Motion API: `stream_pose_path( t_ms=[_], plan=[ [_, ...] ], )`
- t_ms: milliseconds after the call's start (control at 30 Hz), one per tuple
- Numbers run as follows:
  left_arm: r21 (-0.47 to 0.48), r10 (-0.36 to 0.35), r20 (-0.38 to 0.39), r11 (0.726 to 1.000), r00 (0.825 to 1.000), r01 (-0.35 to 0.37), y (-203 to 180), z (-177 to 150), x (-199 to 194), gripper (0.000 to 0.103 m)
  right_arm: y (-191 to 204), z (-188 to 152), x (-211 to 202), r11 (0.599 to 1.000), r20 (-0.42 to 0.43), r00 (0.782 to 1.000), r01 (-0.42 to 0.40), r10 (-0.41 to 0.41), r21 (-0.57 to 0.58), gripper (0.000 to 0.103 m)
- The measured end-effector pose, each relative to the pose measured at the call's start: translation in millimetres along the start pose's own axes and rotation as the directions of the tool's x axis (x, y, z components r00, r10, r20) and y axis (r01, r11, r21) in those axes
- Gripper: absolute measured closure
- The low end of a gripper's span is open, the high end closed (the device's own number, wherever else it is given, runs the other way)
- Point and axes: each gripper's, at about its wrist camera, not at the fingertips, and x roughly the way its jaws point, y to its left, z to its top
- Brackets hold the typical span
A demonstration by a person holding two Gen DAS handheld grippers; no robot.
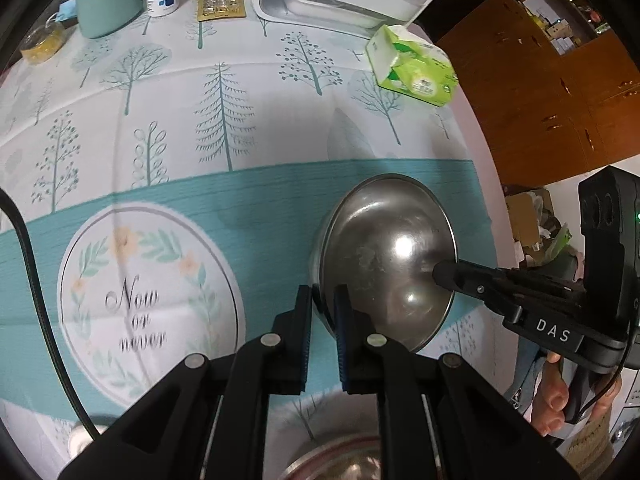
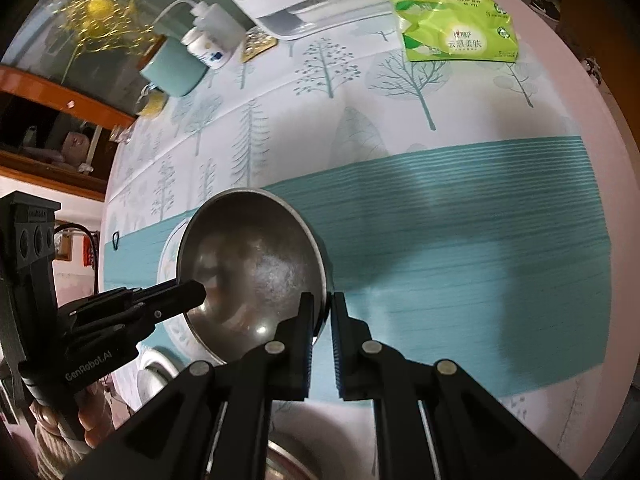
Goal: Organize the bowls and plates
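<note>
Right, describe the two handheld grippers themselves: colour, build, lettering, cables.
Both are matte black plastic. The left gripper has two flat fingers with ribbed blue pads, linkage arms with round silver pivot pins, and white "GenRobot.AI" lettering on its body. The right gripper is built the same and reads "DAS" in white, with a small green light and a thin black cable at its handle.

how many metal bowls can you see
2: one round steel bowl held up by its rim between both tools, and another steel bowl partly hidden below them at the near edge.

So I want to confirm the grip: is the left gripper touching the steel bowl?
Touching. The left wrist view shows the left gripper shut on the steel bowl, its rim pinched between the fingers.
</note>
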Motion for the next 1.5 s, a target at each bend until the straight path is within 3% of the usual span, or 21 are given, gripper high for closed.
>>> stream_pose_path(
  t_ms=[433,800,1033,1400,1500],
  plan=[
    [-0.03,-0.007,0.015,1.0,1.0,0.007,-19,-94,-53,0.094,29,-77,-48,0.993,-0.001,1.0,-0.006,0.006,-0.114,0.094],
    [-0.112,0.022,-0.051,0.993,0.998,-0.028,-19,-195,-33,0.094,31,-157,-31,0.985,-0.105,0.994,-0.027,0.01,-0.169,0.094],
    [-0.151,0.039,-0.059,0.987,0.997,-0.048,-16,-224,-26,0.094,36,-182,-20,0.977,-0.145,0.989,-0.022,-0.009,-0.212,0.095],
    [-0.167,0.061,-0.07,0.983,0.996,-0.071,-10,-231,-17,0.093,41,-194,2,0.966,-0.184,0.981,0.013,-0.063,-0.26,0.095],
    [-0.154,0.079,-0.068,0.984,0.995,-0.089,-9,-230,-17,0.083,44,-194,4,0.961,-0.18,0.98,0.029,-0.081,-0.275,0.091]
  ],
)
